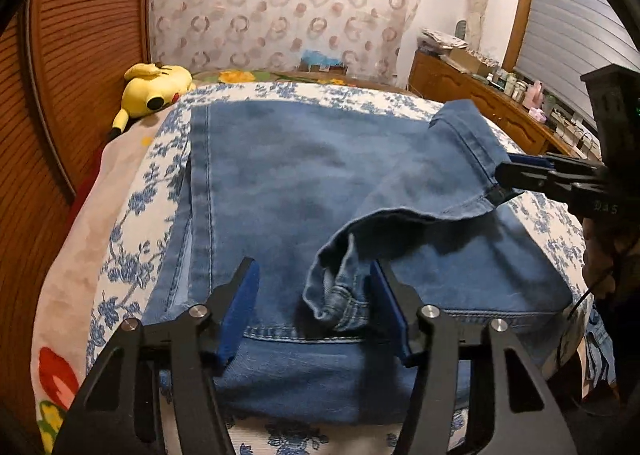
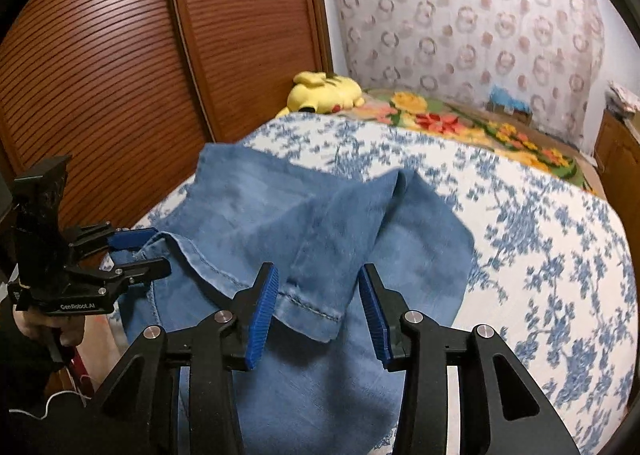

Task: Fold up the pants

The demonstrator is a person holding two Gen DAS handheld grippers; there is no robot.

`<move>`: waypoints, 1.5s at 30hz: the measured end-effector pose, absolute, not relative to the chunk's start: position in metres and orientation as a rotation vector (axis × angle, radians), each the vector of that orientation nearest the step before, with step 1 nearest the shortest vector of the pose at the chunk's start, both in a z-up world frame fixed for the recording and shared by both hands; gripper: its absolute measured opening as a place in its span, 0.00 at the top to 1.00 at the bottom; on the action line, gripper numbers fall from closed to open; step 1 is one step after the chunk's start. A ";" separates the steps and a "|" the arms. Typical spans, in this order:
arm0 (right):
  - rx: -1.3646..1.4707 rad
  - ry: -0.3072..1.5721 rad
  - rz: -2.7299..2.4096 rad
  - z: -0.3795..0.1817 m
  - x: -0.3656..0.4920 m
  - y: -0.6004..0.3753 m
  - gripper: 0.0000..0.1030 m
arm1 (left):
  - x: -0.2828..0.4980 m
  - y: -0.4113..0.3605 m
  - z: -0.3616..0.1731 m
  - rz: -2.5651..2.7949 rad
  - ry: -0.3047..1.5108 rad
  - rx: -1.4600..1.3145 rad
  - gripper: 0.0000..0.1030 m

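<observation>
Blue denim pants (image 1: pixel 280 183) lie flat on a bed's blue-flowered white bedspread (image 2: pixel 540 255), with one leg end doubled back over them in a loose hump. The left gripper (image 1: pixel 316 307) stands partly open with that hemmed cuff between its blue pads, and the right gripper (image 2: pixel 318 315) is likewise partly open around a hem corner; neither visibly pinches the cloth. A yellow plush toy (image 1: pixel 156 89) rests at the bed's far edge beside a slatted wooden door (image 2: pixel 120 75).

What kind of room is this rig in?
Most likely a home bedroom. The jeans lie on a bed with a blue floral bedspread, a yellow plush toy sits near the far end, and a ribbed wooden wardrobe door runs alongside.
</observation>
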State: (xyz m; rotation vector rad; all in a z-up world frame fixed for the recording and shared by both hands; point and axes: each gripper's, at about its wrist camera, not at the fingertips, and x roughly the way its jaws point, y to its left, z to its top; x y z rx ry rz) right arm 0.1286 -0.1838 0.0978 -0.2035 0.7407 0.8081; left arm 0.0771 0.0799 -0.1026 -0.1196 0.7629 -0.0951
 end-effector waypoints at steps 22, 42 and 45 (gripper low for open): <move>-0.139 0.697 0.853 0.109 0.144 -0.190 0.95 | 0.055 0.066 -0.064 -0.150 0.633 -0.109 0.92; -0.126 0.447 0.917 0.179 0.138 -0.172 0.96 | 0.009 0.073 -0.013 -0.172 0.504 -0.103 0.92; -0.162 0.457 0.916 0.169 0.142 -0.156 0.96 | 0.010 0.081 -0.022 -0.150 0.527 -0.116 0.92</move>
